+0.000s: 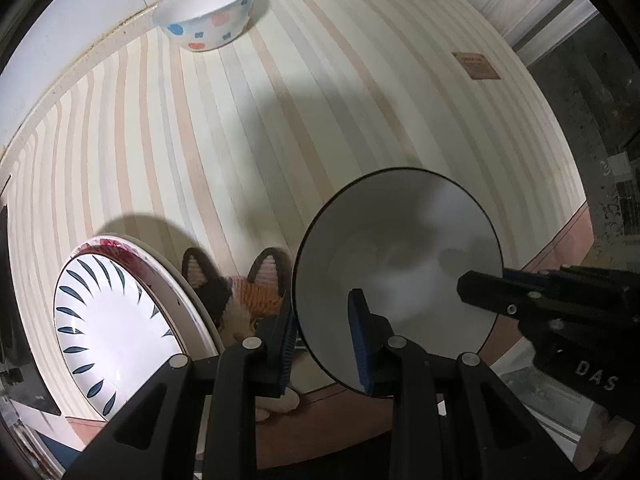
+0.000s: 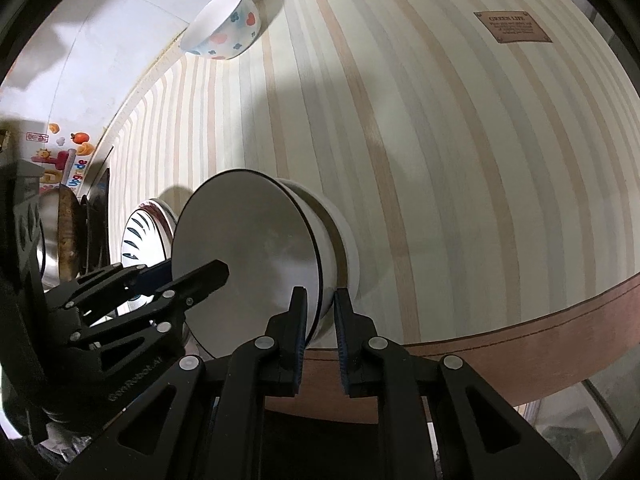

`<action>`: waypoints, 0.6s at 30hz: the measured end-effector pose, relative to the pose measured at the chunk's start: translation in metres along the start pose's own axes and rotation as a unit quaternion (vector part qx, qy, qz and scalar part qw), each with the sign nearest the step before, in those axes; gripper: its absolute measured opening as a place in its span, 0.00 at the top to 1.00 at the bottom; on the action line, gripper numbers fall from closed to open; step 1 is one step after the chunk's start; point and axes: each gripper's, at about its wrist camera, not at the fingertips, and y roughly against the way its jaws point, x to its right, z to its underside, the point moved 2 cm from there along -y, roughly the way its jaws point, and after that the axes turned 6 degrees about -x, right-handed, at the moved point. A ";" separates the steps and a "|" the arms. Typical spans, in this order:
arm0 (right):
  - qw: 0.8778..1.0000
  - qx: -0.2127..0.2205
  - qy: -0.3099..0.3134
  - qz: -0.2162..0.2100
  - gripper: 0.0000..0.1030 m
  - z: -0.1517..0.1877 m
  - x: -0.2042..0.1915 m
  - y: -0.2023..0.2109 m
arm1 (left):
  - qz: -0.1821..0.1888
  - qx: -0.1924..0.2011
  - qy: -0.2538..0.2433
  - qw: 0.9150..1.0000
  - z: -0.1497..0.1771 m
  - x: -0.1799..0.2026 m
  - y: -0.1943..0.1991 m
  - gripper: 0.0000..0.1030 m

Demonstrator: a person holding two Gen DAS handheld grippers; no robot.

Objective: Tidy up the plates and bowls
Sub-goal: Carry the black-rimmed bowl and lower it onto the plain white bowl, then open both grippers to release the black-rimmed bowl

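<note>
A white bowl (image 1: pixel 400 240) with a thin black rim is gripped on two sides, low over the striped tablecloth (image 1: pixel 280 120). My left gripper (image 1: pixel 324 312) is shut on its near rim, one pad inside and one outside. My right gripper (image 2: pixel 320 300) is shut on the opposite rim, and its black fingers (image 1: pixel 500 292) reach in from the right in the left wrist view. From the right wrist, the bowl (image 2: pixel 240 240) shows its foot close to the cloth, with the left gripper (image 2: pixel 196 270) clamped on its far edge. Whether the foot touches the cloth is not visible.
A stack of plates (image 1: pixel 116 320), topped by one with blue leaf marks, lies left of the bowl. A cat-shaped mat (image 1: pixel 240 296) lies between them. A spotted bowl (image 1: pixel 208 12) stands at the back by the wall. The brown table edge (image 2: pixel 520 320) runs close on the near side.
</note>
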 end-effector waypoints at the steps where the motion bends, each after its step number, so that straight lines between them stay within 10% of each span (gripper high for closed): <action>1: 1.000 0.000 0.002 0.002 0.84 -0.002 -0.001 0.000 | 0.000 -0.001 -0.001 1.000 0.000 0.000 -0.001 0.78; 15: 1.000 0.021 0.019 -0.014 0.81 -0.013 -0.007 0.038 | 0.044 0.060 0.033 0.997 -0.013 -0.024 0.057 0.76; 18: 0.998 0.049 0.030 -0.024 0.63 -0.028 -0.017 0.063 | 0.066 0.072 0.075 0.992 -0.040 -0.054 0.074 0.74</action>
